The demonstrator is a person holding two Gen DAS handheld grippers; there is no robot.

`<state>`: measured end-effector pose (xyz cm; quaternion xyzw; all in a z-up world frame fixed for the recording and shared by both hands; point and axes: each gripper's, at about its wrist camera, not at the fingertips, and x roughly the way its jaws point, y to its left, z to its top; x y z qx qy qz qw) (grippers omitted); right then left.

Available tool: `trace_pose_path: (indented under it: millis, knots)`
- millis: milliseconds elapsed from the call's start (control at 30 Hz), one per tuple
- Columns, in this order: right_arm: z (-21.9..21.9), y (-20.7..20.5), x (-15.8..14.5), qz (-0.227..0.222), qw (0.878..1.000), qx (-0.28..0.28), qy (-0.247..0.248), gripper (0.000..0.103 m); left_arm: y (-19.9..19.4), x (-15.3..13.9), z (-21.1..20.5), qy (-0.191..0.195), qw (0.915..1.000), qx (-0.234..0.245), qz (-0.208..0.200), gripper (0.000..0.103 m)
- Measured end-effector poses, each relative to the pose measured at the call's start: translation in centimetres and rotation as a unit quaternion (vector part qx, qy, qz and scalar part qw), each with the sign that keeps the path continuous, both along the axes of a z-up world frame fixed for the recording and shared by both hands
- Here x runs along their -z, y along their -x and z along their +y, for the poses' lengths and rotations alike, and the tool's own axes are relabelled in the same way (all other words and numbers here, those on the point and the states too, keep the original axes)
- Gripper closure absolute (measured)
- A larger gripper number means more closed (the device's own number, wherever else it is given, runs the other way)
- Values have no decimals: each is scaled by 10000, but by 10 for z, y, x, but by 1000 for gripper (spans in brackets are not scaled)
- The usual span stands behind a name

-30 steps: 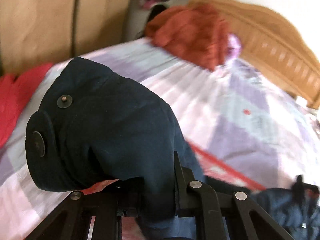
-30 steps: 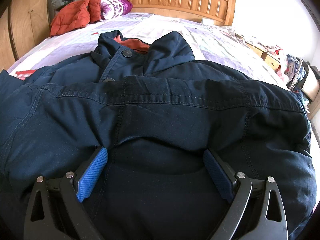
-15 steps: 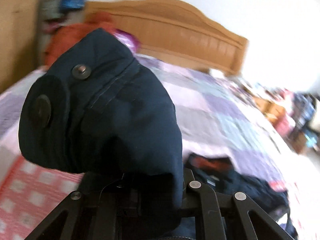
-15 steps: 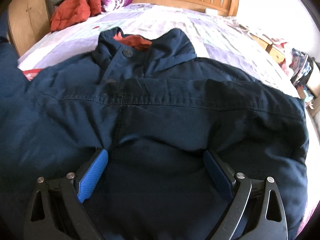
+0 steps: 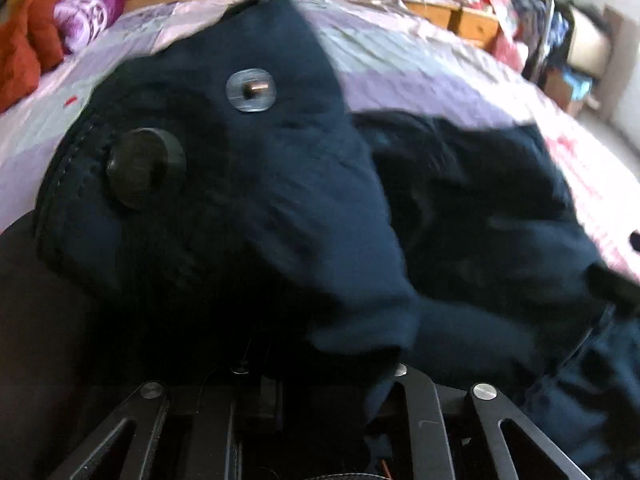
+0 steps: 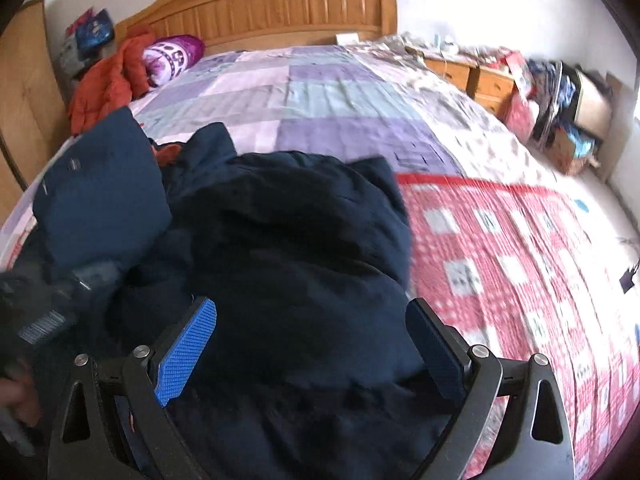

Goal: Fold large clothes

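Note:
A large dark navy jacket (image 6: 288,264) lies bunched on the patchwork quilt (image 6: 360,92) of a bed. My left gripper (image 5: 320,368) is shut on the jacket's sleeve cuff (image 5: 224,184), which drapes over its fingers and hides them; a dark button (image 5: 145,168) and a snap stud (image 5: 251,90) show on the cuff. The held cuff also shows at the left of the right wrist view (image 6: 100,196). My right gripper (image 6: 312,332) is open, its blue pads (image 6: 188,352) spread wide just over the jacket body, holding nothing.
A wooden headboard (image 6: 260,4) stands at the far end. A rust-red coat (image 6: 108,80) and a purple pillow (image 6: 172,56) lie at the far left. Cluttered wooden nightstands (image 6: 480,76) and boxes line the right side. A wardrobe (image 6: 24,80) stands left.
My left gripper has swung the held cuff to the right and down over the jacket body. My right gripper has pulled back and turned right; the jacket now looks more bunched.

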<state>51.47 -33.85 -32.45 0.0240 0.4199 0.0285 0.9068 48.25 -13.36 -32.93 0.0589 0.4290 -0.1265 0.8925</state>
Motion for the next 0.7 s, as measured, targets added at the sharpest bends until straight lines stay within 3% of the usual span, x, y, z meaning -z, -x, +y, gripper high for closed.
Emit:
trace_pose_path:
  millis: [67, 133, 233, 333, 533, 700]
  knots:
    - [-8, 4, 1, 50, 9999, -30, -144, 5, 10, -9, -5, 37, 9999, 88, -105, 76]
    - [-13, 5, 0, 106, 9990, -59, -423, 5, 21, -24, -11, 72, 9990, 281, -350, 61]
    - [-17, 3, -9, 46, 9965, -33, -830, 5, 44, -39, -23, 61, 9959, 655, -621, 56]
    - [-12, 6, -29, -230, 9956, 54, -902, 5, 58, -42, -24, 218, 9950, 792, -567, 54]
    - [-7, 11, -57, -536, 9915, 141, -1173, 1, 85, -45, 15, 287, 9972, 257, -648, 54]
    - [0, -1, -43, -82, 9887, 231, -1481, 0, 84, -27, 73, -209, 9963, -397, -733, 54]
